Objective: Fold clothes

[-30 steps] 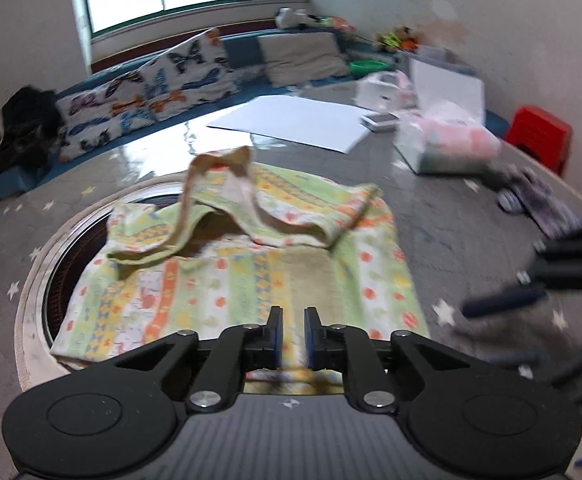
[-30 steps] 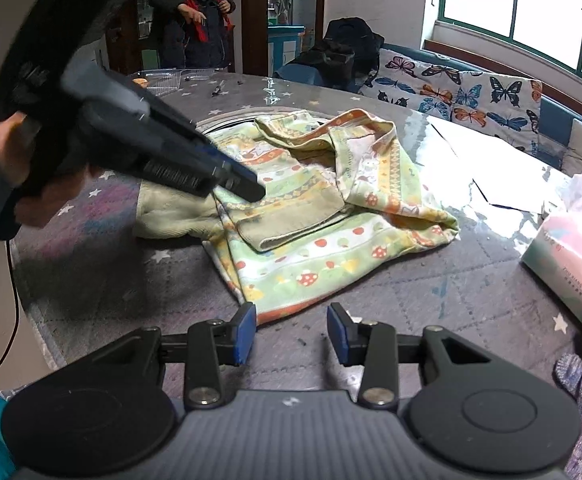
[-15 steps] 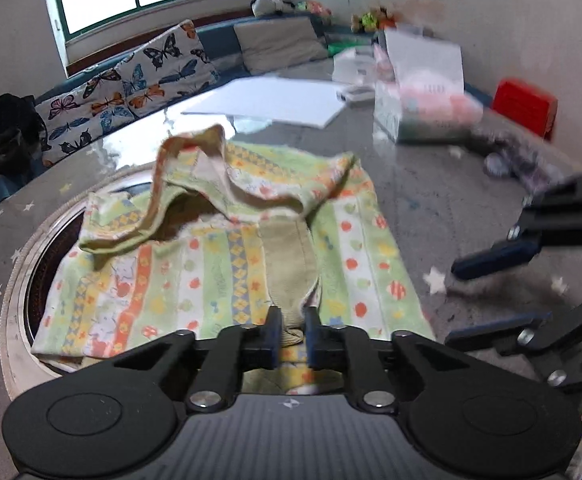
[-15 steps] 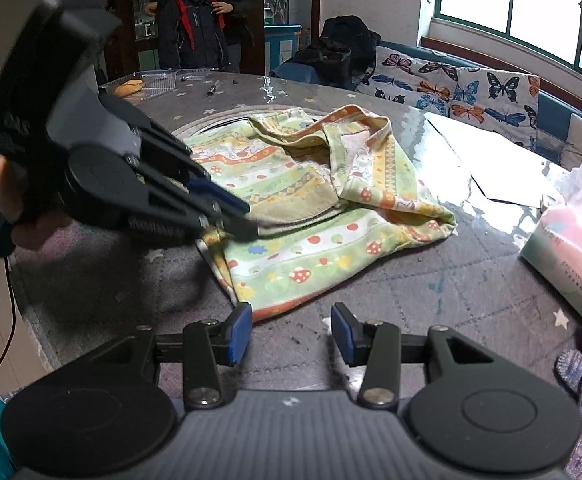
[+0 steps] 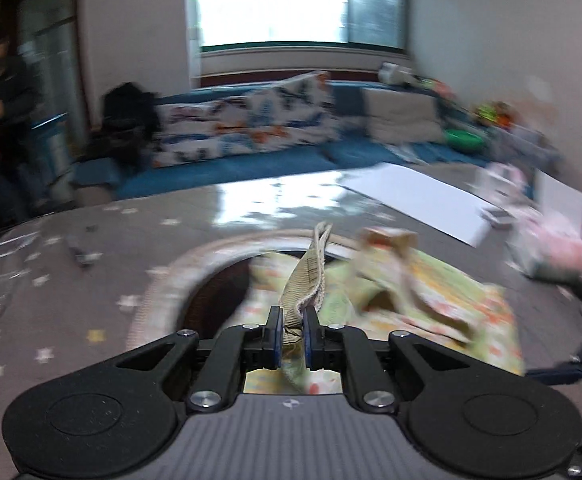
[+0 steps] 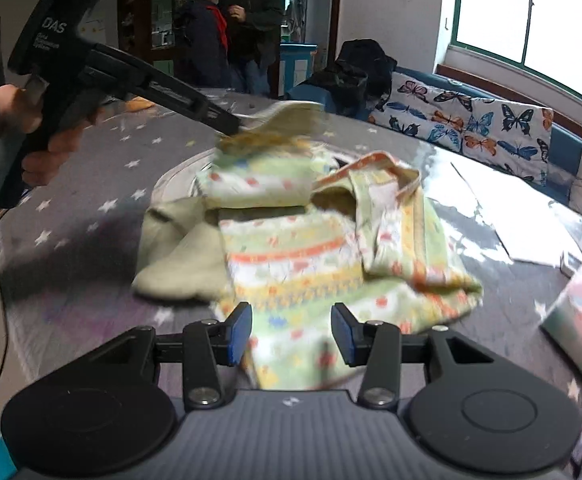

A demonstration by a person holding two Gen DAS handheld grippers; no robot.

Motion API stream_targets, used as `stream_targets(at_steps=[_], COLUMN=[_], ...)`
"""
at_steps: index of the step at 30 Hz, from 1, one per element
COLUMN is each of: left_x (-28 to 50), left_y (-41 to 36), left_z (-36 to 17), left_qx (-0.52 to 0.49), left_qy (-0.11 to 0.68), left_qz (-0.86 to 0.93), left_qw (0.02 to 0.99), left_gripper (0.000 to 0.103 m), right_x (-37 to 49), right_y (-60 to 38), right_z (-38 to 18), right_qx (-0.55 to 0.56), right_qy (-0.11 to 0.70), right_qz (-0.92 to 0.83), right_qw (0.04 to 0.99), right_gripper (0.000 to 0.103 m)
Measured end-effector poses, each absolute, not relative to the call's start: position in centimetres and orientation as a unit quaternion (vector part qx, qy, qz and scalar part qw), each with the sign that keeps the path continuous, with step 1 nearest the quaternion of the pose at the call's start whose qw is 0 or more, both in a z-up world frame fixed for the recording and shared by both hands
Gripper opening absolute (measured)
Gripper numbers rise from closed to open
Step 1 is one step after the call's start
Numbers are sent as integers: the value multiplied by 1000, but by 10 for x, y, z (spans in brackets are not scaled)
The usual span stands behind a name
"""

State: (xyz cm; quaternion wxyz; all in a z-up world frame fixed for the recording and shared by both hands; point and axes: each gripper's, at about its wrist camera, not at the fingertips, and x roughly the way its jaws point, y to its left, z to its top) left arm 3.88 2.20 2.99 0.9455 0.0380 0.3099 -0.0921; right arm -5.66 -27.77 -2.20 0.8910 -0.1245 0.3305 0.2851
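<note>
Left wrist view: the left gripper (image 5: 291,330) is clamped on the ribbed cuff (image 5: 305,284) of the garment (image 5: 443,300), which lies on the table (image 5: 91,264); so narrow a pinch could slip under the cloth's weight. Right wrist view: the right gripper (image 6: 290,330) stands half open and empty over the near hem, so the unpinned garment may drag and bunch.

We see a garment (image 6: 331,264) in pale green with orange, yellow and white bands of small printed figures — its ribbed cuff (image 5: 305,288) plain olive-beige. Under it, our table (image 6: 91,216) is grey with white stars. Far right, cushions (image 6: 471,124) carry blue and orange butterflies on white — the sofa (image 5: 251,172) is blue. Both grippers are black with blue pads (image 6: 237,332).
</note>
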Motion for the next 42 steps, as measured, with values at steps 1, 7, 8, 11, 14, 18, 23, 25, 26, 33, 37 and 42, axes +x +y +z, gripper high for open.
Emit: stream_targets(at_steps=[1, 7, 8, 11, 14, 18, 23, 25, 26, 33, 37, 42], left_x=[43, 55, 56, 57, 57, 52, 43, 42, 40, 38, 46, 38], left_y=[33, 91, 98, 114, 130, 136, 107, 88, 79, 40, 36, 47], left_z=[31, 30, 29, 26, 25, 19, 13, 7, 4, -9, -16, -17], left_qx=[27, -15, -20, -28, -44, -76, -49, -20, -3, 59, 71, 52], left_qy=[311, 317, 319, 320, 319, 331, 343, 350, 350, 348, 360, 362], left_qz=[-77, -7, -1, 19, 41, 13, -38, -42, -44, -60, -44, -26], left_qw=[947, 948, 948, 947, 946, 940, 937, 936, 936, 934, 929, 930], left_gripper=[11, 11, 11, 9, 6, 6, 32, 55, 56, 70, 74, 82], right_x=[-52, -48, -50, -58, -65, -64, -63, -64, -66, -97, -93, -86], right_y=[-274, -233, -225, -201, -182, -175, -174, -179, -182, -197, -194, -187], right_z=[-22, -32, -34, -41, -47, -48, -47, -44, -42, -28, -28, -30], right_qx=[-122, -142, -152, -187, -232, -237, -227, -215, -208, -240, -247, -235], right_qy=[332, 344, 342, 338, 322, 319, 324, 329, 333, 326, 312, 303], right_qz=[287, 341, 351, 378, 386, 391, 398, 407, 412, 420, 404, 394], right_qw=[890, 863, 858, 842, 833, 830, 828, 825, 822, 812, 824, 836], right_gripper=[44, 45, 48, 57, 57, 31, 11, 7, 4, 1, 17, 45])
